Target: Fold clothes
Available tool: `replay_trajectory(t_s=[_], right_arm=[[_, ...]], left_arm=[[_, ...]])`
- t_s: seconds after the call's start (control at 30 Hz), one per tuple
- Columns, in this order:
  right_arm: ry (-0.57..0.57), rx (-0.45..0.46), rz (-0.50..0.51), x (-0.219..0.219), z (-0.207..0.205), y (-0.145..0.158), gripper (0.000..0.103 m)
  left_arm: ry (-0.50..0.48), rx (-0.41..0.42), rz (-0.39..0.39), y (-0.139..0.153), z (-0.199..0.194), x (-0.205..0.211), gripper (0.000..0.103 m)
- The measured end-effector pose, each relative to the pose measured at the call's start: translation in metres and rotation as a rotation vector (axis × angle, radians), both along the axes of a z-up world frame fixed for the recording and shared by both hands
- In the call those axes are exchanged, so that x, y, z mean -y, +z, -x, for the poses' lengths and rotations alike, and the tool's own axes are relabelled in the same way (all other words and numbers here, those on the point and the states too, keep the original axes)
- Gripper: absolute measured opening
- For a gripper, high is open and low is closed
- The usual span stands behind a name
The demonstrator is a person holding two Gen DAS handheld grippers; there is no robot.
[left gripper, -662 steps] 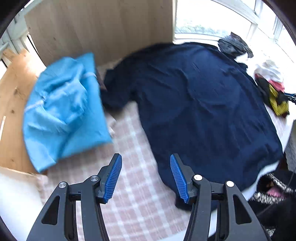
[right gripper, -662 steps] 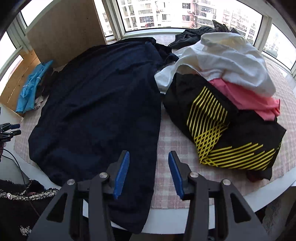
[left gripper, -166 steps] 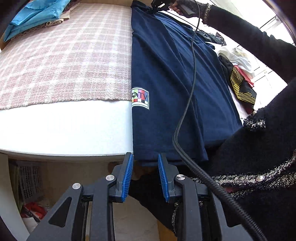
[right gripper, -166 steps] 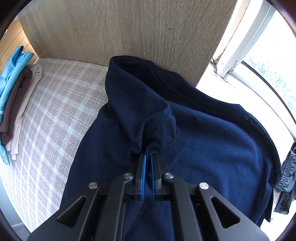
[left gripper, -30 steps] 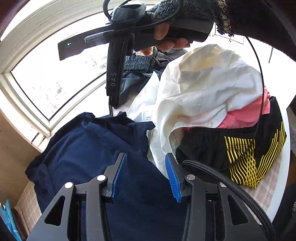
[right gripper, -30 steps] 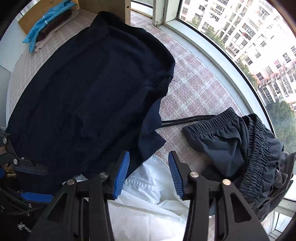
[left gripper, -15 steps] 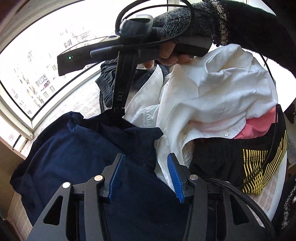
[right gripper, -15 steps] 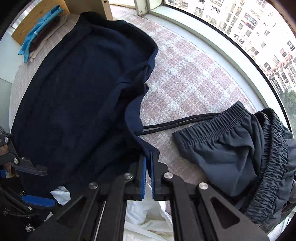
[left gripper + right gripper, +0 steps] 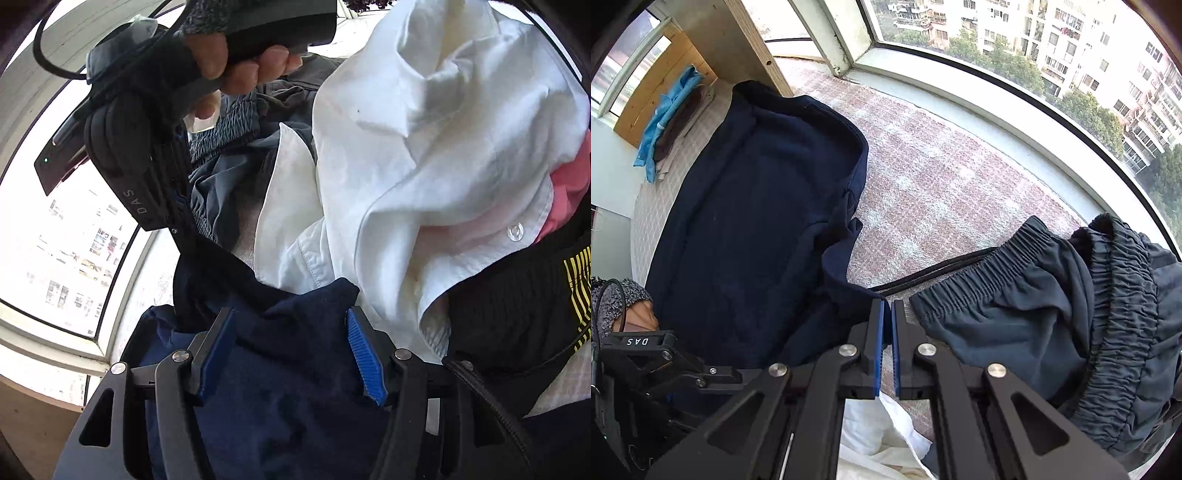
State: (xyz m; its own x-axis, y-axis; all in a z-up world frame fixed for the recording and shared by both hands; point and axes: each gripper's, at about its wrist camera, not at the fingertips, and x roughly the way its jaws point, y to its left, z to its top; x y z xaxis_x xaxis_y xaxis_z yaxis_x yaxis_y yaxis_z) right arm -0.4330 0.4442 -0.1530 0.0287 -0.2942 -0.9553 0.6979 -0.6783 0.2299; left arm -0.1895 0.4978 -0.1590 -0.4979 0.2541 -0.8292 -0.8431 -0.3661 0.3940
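Navy shirt (image 9: 753,221) lay lengthwise on table (image 9: 942,177), one side doubled inward. Right hand-held gripper (image 9: 887,332) clenched on sleeve near window edge; left hand-held gripper (image 9: 291,354) released above shirt. Judged step: sleeve fold-in; next, lay sleeve flat across body.

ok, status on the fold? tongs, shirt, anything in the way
Right tongs shut on navy shirt sleeve edge. Left tongs open over the shirt. White shirt and grey shorts crowd that side.
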Motion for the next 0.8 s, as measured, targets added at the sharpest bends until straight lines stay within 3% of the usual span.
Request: replay_trajectory(t_s=[0.07,0.1,0.13,0.17,0.27,0.47,0.53,0.67,0.73,0.8], right_arm=[[0.001,0.004,-0.001,0.0,0.002,-0.002,0.004],[-0.006,0.011,0.003,0.0,0.003,-0.003,0.004],[-0.019,0.019,0.012,-0.003,0.004,-0.003,0.004],[-0.031,0.021,0.023,-0.005,0.006,-0.002,0.004],[-0.064,0.014,0.059,-0.015,0.01,0.004,0.004],[-0.177,0.042,0.205,-0.021,0.028,0.035,0.003],[-0.201,0.05,0.254,-0.019,0.032,0.049,0.003],[-0.202,0.047,0.331,-0.003,0.031,0.077,0.003],[-0.16,0.024,0.296,0.013,0.025,0.081,0.003],[-0.094,-0.021,0.18,0.03,0.015,0.074,0.004]], left_arm=[[-0.025,0.025,0.029,-0.008,0.006,-0.006,0.059],[-0.031,0.053,0.035,-0.011,0.01,-0.008,0.05],[-0.018,0.092,0.014,-0.01,0.014,-0.008,0.037],[0.006,0.133,-0.022,-0.008,0.018,-0.006,0.003],[0.091,0.225,-0.147,0.004,0.027,0.009,0.004],[0.293,0.319,-0.497,0.038,0.032,0.063,0.004],[0.362,0.344,-0.602,0.039,0.028,0.079,0.004],[0.458,0.347,-0.733,0.028,0.012,0.106,0.004],[0.493,0.36,-0.779,0.021,0.006,0.116,0.004],[0.503,0.381,-0.782,0.014,0.005,0.119,0.004]])
